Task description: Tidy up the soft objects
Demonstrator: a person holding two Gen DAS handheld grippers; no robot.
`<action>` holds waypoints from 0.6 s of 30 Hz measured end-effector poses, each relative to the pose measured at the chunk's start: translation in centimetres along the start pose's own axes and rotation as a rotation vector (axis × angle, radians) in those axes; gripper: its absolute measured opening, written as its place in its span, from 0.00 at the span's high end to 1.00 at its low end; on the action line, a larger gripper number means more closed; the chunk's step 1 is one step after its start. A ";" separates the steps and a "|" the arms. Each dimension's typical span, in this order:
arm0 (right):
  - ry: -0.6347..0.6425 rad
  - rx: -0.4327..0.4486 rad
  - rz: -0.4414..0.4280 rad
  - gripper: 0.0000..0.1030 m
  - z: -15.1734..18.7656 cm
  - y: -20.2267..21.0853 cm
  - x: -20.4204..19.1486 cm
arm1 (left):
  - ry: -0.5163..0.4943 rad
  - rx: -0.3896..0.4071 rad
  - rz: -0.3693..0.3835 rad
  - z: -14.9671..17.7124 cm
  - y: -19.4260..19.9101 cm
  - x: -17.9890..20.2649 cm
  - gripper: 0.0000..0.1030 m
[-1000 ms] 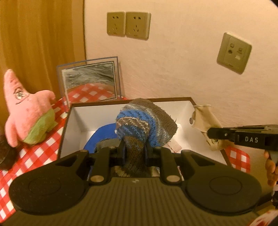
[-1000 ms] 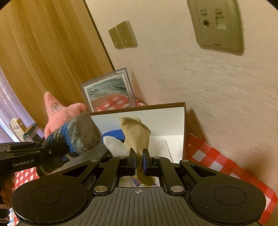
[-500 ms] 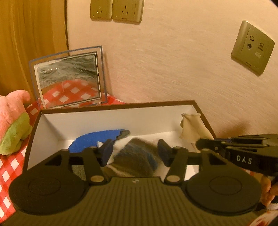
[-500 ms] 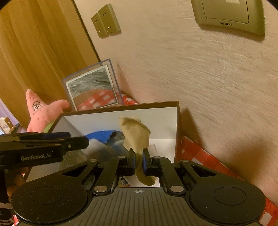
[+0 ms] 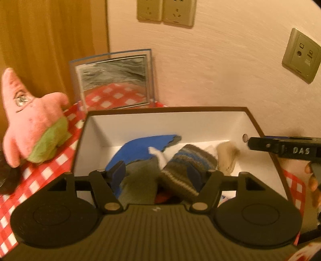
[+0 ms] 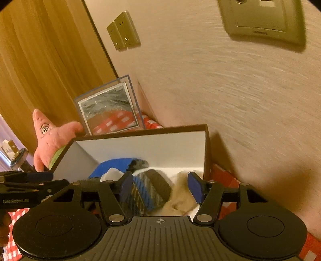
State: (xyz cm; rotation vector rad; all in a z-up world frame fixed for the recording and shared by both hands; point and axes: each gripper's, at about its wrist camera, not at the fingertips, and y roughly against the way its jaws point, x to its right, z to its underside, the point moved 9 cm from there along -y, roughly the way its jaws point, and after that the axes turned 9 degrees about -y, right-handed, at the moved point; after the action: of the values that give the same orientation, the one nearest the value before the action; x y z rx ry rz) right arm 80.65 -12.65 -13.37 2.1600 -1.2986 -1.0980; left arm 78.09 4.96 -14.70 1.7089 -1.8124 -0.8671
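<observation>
A brown box with a white inside (image 5: 168, 124) (image 6: 144, 146) stands against the wall. In it lie a striped grey and blue knitted sock (image 5: 186, 166) (image 6: 152, 190), a beige sock (image 5: 226, 158) (image 6: 180, 200), a blue cloth (image 5: 140, 150) (image 6: 114, 166) and a green-grey one (image 5: 140, 180). My left gripper (image 5: 156, 174) hovers over the box's near edge, its jaws opening, the striped sock lying loose below them. My right gripper (image 6: 160, 186) is over the box's right end, jaws opening, the beige sock dropped beneath. A pink starfish plush (image 5: 30, 122) (image 6: 50, 138) leans left of the box.
A glass picture frame (image 5: 114, 80) (image 6: 108, 108) stands behind the box against the wall. The red and white checked cloth (image 5: 40, 176) covers the table. Wall sockets (image 5: 166, 10) sit above. A dark object (image 5: 6, 180) lies at the far left edge.
Both grippers opened. The striped sock fell from the left gripper into the box, then the beige sock fell from the right one. Both hands sank towards the box.
</observation>
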 end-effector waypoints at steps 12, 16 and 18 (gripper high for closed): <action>0.012 -0.026 -0.021 0.37 2.9 4.8 -0.6 | 0.071 0.027 -0.059 2.4 5.7 -1.6 0.36; 0.000 0.006 -0.036 0.36 3.5 7.4 -1.1 | 0.084 0.051 -0.069 3.1 8.2 -1.2 0.36; -0.011 0.028 -0.038 0.35 3.7 9.0 -1.3 | 0.087 0.067 -0.069 3.6 9.8 -0.8 0.36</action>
State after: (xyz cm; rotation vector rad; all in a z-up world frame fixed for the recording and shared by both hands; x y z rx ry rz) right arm 72.31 -15.73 -9.16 2.2103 -1.2899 -1.1143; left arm 68.91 6.30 -9.90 1.8318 -1.7516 -0.7554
